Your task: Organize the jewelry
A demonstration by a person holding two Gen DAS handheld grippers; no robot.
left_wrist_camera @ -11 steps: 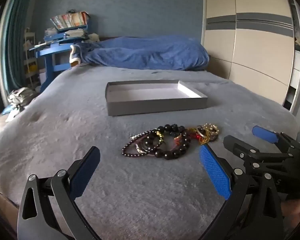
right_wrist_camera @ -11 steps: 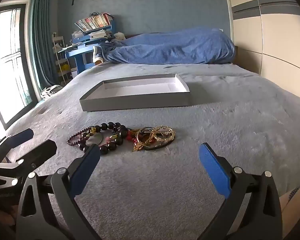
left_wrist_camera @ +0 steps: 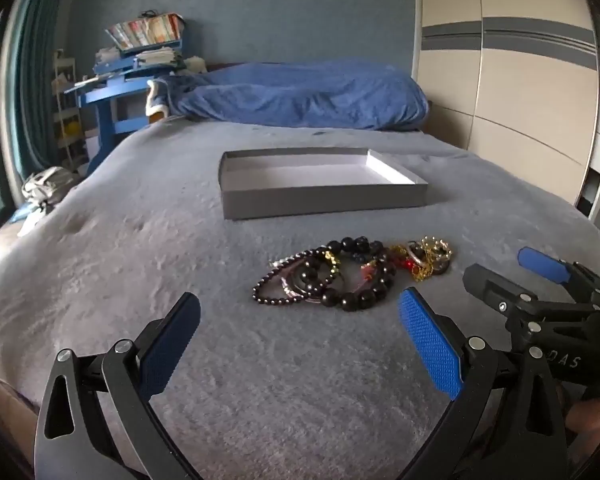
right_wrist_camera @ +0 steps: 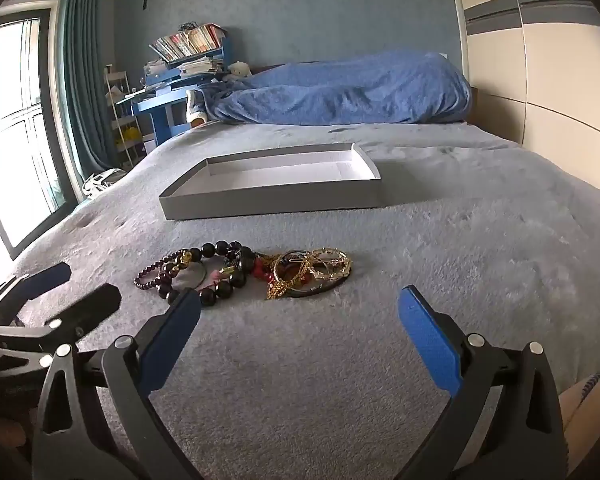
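Left wrist view: left tool [left_wrist_camera: 300, 322] spread wide, nothing between its blue pads, hovering over the grey bed cover [left_wrist_camera: 120, 248]; compared with the frame shortly before, the pile of jewelry [left_wrist_camera: 352, 274] sits slightly higher and more central, otherwise unchanged. The pile lies on the cover just ahead of the pads, with the empty grey tray [left_wrist_camera: 324, 200] beyond it and apart from it. Right tool [left_wrist_camera: 512, 270] enters at right edge, also spread, its body cut off by the frame. Individual bracelets overlap; count cannot be told. Right wrist view: right tool [right_wrist_camera: 300, 312] spread wide, empty; its left pad tip overlaps the near dark beads of the jewelry [right_wrist_camera: 244, 272]. Scene almost as before, the pile a touch nearer. Tray [right_wrist_camera: 272, 202] behind. Left tool [right_wrist_camera: 70, 286] partly cut off at left edge.
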